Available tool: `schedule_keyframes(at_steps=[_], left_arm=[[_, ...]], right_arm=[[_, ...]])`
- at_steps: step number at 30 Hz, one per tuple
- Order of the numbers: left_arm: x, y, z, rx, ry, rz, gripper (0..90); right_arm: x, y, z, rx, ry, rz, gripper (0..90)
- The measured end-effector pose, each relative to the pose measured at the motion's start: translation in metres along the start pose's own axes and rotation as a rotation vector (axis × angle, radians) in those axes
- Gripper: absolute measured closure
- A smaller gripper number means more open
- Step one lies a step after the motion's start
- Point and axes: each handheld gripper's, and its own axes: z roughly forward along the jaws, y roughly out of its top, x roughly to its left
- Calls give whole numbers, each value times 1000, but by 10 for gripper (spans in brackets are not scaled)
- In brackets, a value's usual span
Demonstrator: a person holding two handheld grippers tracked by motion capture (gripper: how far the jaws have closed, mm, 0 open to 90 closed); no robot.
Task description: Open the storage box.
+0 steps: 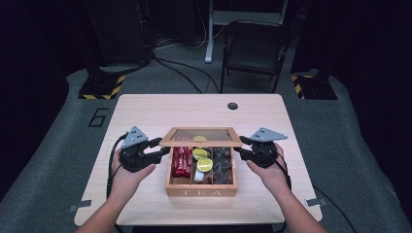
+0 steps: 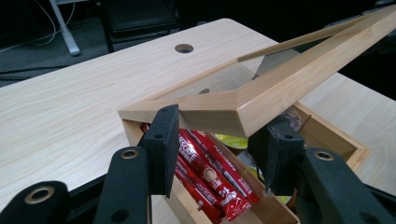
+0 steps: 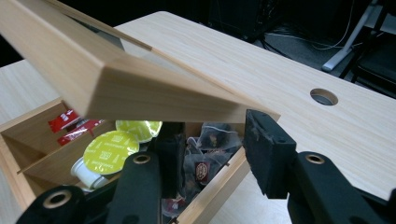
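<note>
While the pale wooden tea box (image 1: 201, 187) sits between the two hands, its hinged, glass-paned wooden lid (image 1: 201, 138) stands partly raised, held up at its front corners. The left gripper (image 2: 217, 140) has its black pads spread to either side of the lid's near corner, one pad beside the frame's outer edge and the other tucked under it. The right gripper (image 3: 212, 144) is likewise spread, its outer pad just beneath the lid's other corner; whether either pair truly pinches the wood or only props it from below is hard to tell from these angles.

The lid should handle as a stiff, fairly light frame, though the glass pane makes it fragile and heavier than bare wood. Smooth finished wood may slide against the pads, so the best hold is on the frame's thick edge close to each corner, never on the glass. Because it swings on hinges at the far side, both sides should rise evenly to avoid twisting.

Below the fingers, red stick sachets (image 2: 210, 175) fill the compartment nearest the left pads, yellow-lidded capsules (image 3: 111, 150) lie in the middle one, and dark tea bags (image 3: 205, 161) sit nearest the right pads.
</note>
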Motion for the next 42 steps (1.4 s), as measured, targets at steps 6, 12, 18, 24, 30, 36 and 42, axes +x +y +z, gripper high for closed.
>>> schedule_keyframes(at_steps=[6,12,18,24,30,36,42], left_arm=[[1,2,1,-2,5,0,536],[2,6,2,-6,6,-9,537],[3,9,2,-11,12,-4,539],[4,12,3,-20,17,-5,541],[6,15,4,-26,18,-6,541],[8,18,4,-29,20,-7,543],[10,22,5,-39,23,-10,545]], right_arm=[[-2,4,6,-3,2,3,592],[-4,7,12,3,-11,-19,587],[-9,10,15,11,-1,-4,585],[-12,13,16,11,7,9,583],[-12,16,18,12,1,8,578],[-14,21,20,22,-5,1,575],[-16,24,22,20,-2,12,575]])
